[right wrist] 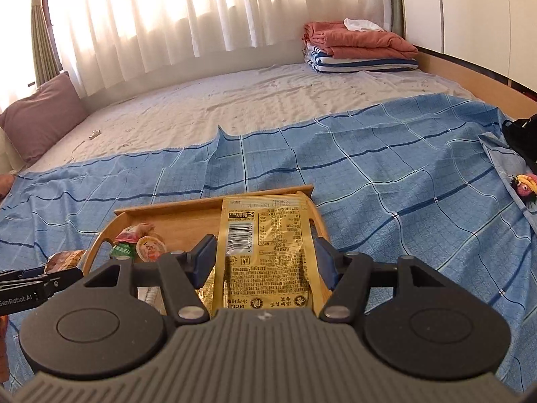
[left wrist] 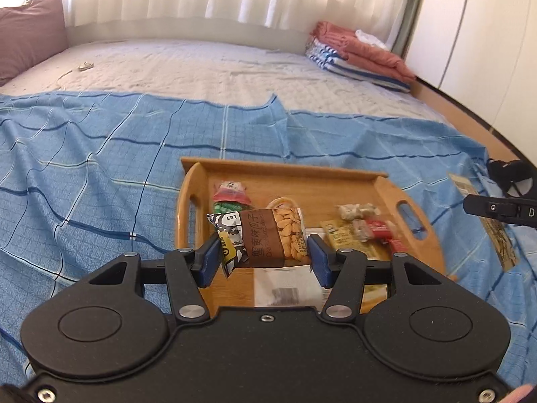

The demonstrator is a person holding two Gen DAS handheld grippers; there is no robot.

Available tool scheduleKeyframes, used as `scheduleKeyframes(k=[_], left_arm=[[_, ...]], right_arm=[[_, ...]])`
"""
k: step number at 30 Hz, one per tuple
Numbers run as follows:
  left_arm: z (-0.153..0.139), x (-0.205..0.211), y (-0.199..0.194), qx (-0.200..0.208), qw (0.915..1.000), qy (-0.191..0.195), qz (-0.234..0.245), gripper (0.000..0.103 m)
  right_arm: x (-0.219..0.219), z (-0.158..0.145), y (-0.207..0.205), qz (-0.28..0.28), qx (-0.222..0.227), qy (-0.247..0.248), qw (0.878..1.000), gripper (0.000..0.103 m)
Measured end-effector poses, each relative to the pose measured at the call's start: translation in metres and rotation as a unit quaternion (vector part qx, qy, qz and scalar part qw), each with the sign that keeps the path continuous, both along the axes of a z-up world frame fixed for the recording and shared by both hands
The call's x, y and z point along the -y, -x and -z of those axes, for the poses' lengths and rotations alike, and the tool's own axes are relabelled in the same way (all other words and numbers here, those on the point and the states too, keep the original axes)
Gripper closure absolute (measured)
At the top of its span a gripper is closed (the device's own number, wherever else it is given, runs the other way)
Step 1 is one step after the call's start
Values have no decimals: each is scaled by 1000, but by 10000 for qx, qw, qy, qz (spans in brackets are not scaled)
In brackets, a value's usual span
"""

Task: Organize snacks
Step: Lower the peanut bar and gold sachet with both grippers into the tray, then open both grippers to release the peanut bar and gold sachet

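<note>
A wooden tray with cut-out handles sits on the blue checked cloth and holds several small snack packets. My left gripper is shut on a brown-banded packet of yellow seeds, held just above the tray's near left part. My right gripper is shut on a flat gold foil pouch, held over the tray's right end. The gold pouch also shows edge-on at the right of the left wrist view, beside the right gripper's body.
The blue checked cloth covers the near half of a bed. Folded pink and striped bedding lies at the far right, a mauve pillow at the far left. A small colourful toy and a black object sit at the right.
</note>
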State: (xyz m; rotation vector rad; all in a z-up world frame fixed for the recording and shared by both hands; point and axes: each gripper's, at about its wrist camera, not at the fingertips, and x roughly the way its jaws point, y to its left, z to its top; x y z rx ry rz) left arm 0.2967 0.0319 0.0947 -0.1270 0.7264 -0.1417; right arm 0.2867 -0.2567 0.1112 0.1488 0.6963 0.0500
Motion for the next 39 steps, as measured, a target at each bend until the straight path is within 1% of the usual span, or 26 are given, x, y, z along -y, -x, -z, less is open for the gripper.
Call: scheduleKeyframes(k=[3,5,8,10,12,14,16,18,25,33,36,37,38,39], left_arm=[[18,-2,-10,-114,9998,-114,-94,51],[27,-3,-13,-165,9996,-171,-116,51],[43,-4,-13,-197,9991,-373,-101,51],[51,-7,-13,-245,9987,-437,-122,51],[55,-8,-12,-169,9985,-504,-91,51],[57,-4,-12,-113,9978,-654,-58,51],[58,-2,-13,-142,9983,-562,-13,51],[60,-1,-14,-180,9986,-501,-7,51],[67,9,-14,-130,9975,-688,63,51],[68,12,-16,-178,9970,-744,67,50],[68,12,-16,-176,9970,-745,59,49],[67,13,-16,-175,9971,-745,46,49],[67,13,-16,-175,9970,-750,36,48],[67,13,-16,-169,9970,-757,33,47]], right_arm=[[-8,16,-22,-77,-109,148,9998,38],[-11,29,-36,-140,-163,135,9997,38],[-15,51,-53,-126,-349,137,9992,38],[-17,64,-60,-113,-457,148,9988,38],[-17,77,-67,-93,-570,103,9983,38],[-18,87,-71,-45,-641,98,9979,38],[-17,93,-74,5,-684,47,9976,38],[-17,97,-75,27,-714,-8,9974,38],[-18,104,-76,6,-751,53,9972,37],[-19,105,-78,5,-754,74,9971,37],[-19,105,-77,3,-738,63,9972,34],[-19,104,-76,7,-713,76,9974,27],[-20,104,-76,-17,-686,77,9976,27],[-20,103,-74,-46,-658,69,9978,24]])
